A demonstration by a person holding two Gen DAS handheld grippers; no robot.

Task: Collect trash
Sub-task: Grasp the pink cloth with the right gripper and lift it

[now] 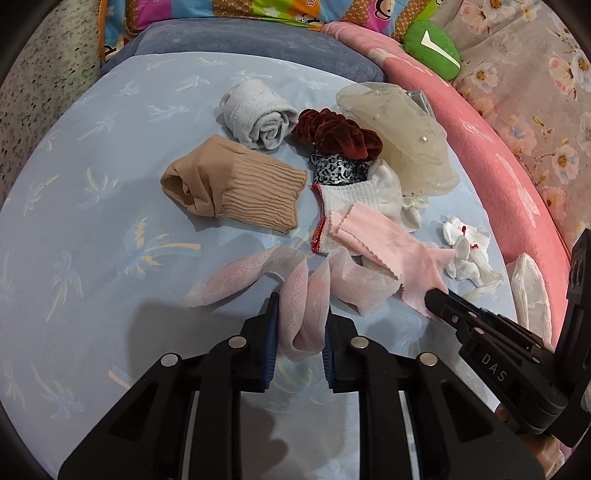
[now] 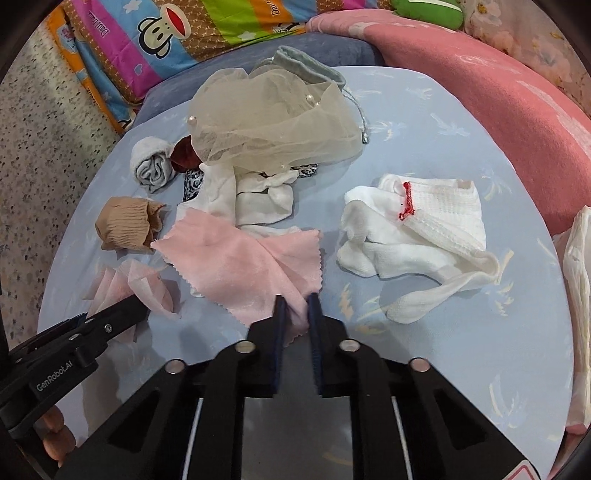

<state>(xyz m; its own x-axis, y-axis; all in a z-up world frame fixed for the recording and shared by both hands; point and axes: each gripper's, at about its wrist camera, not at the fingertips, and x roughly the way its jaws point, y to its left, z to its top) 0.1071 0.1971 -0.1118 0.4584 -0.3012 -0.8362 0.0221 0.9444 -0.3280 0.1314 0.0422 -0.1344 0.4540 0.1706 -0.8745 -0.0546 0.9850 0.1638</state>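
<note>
My left gripper [image 1: 300, 314] is shut on a pale pink mesh cloth [image 1: 306, 291] that trails left and right over the blue sheet [image 1: 92, 258]; it also shows in the right wrist view [image 2: 147, 284]. My right gripper [image 2: 295, 306] is shut on a corner of a pink zigzag-edged cloth [image 2: 251, 258], also seen in the left wrist view [image 1: 391, 243]. White knit gloves with red trim [image 2: 417, 232] lie to the right. A beige sock [image 1: 229, 184], rolled white sock [image 1: 258, 114], dark red scrunchie [image 1: 332, 129] and cream tulle [image 1: 399, 129] lie beyond.
A pink blanket [image 1: 498, 166] borders the sheet on the right, with a white plastic bag [image 2: 580, 295] at its edge. A grey-blue pillow [image 1: 240, 40], cartoon-print bedding [image 2: 166, 33] and a green plush [image 1: 432, 48] lie at the back.
</note>
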